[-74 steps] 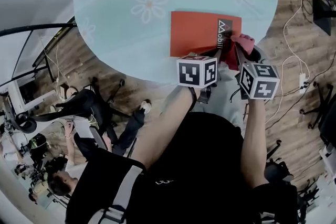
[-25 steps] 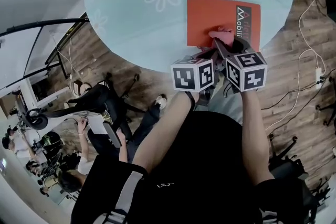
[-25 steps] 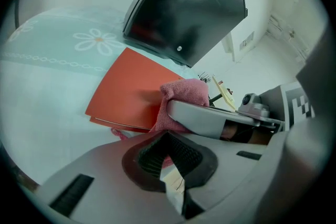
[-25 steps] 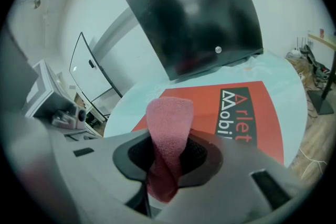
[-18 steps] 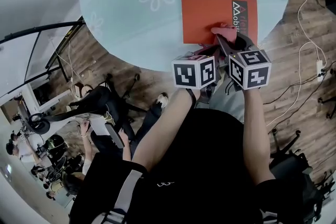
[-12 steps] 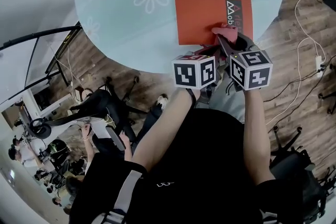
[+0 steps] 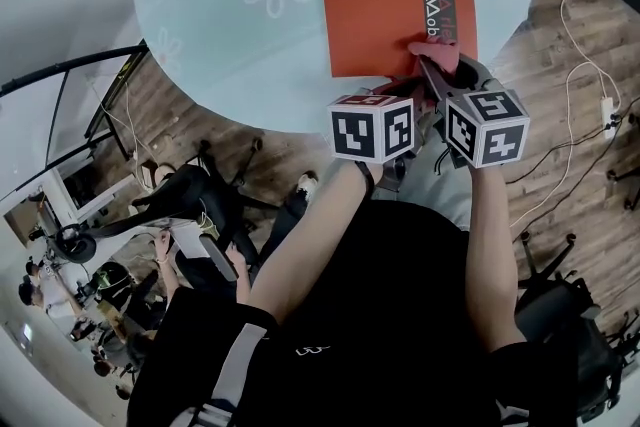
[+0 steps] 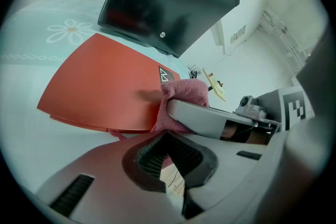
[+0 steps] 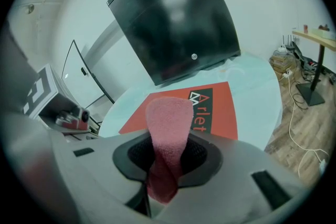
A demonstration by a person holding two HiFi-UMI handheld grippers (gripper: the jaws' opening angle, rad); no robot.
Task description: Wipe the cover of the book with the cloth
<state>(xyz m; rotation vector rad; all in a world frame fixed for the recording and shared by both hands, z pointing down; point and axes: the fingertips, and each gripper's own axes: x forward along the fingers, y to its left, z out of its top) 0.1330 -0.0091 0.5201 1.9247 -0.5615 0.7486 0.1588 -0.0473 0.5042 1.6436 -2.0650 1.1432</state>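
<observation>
Grips a pink cloth (image 9: 167,118) in the right gripper (image 9: 167,162), jaws clamped on its folded middle, loose end poking out ahead. Presses that end onto the cover of the orange book (image 7: 385,25), at the near right, against the black title strip. Holds the left gripper (image 8: 168,157) just beside, jaws drawn together on nothing, at the book's near edge. Shows the book lying flat on a pale round table (image 7: 220,45) printed with daisies, close to the rim, a dark tilted panel (image 9: 173,18) behind it.
</observation>
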